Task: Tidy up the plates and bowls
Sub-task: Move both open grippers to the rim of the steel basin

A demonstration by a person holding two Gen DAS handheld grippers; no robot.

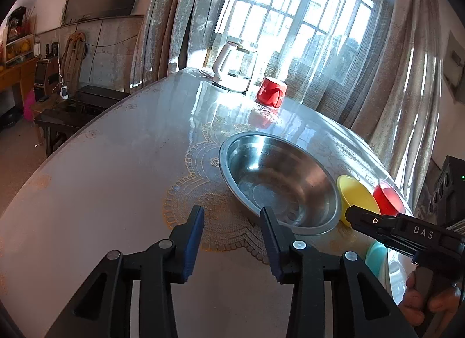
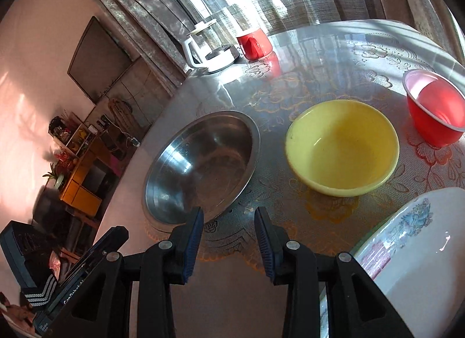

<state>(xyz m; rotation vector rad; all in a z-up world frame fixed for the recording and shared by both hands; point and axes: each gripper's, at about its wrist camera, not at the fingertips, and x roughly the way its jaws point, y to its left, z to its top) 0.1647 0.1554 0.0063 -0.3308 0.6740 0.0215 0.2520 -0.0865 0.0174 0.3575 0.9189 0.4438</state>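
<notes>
The left gripper (image 1: 231, 223) hovers over the near part of the round glass-topped table (image 1: 116, 169), its 2 blue-padded jaws apart with nothing between them; its right finger (image 1: 271, 239) stands at the near rim of the wide shallow stainless steel bowl (image 1: 279, 183). Left of that bowl the tabletop lies bare out to its curved edge.

The right gripper (image 2: 229, 230) also stands parted and empty, pointing down at the strip of lace-patterned cloth between the steel bowl (image 2: 203, 163) and the round yellow plastic bowl (image 2: 343, 146). These 2 bowls sit near each other but apart. A small red plastic bowl with a pale rim (image 2: 436, 108) sits further right, close to the table's edge. A white patterned ceramic plate (image 2: 418, 256) lies at the near right, overlapping the edge of view.

At the far side stand a white-handled glass kettle (image 2: 209, 47) and an upturned red mug (image 2: 254, 42), just beside each other.
</notes>
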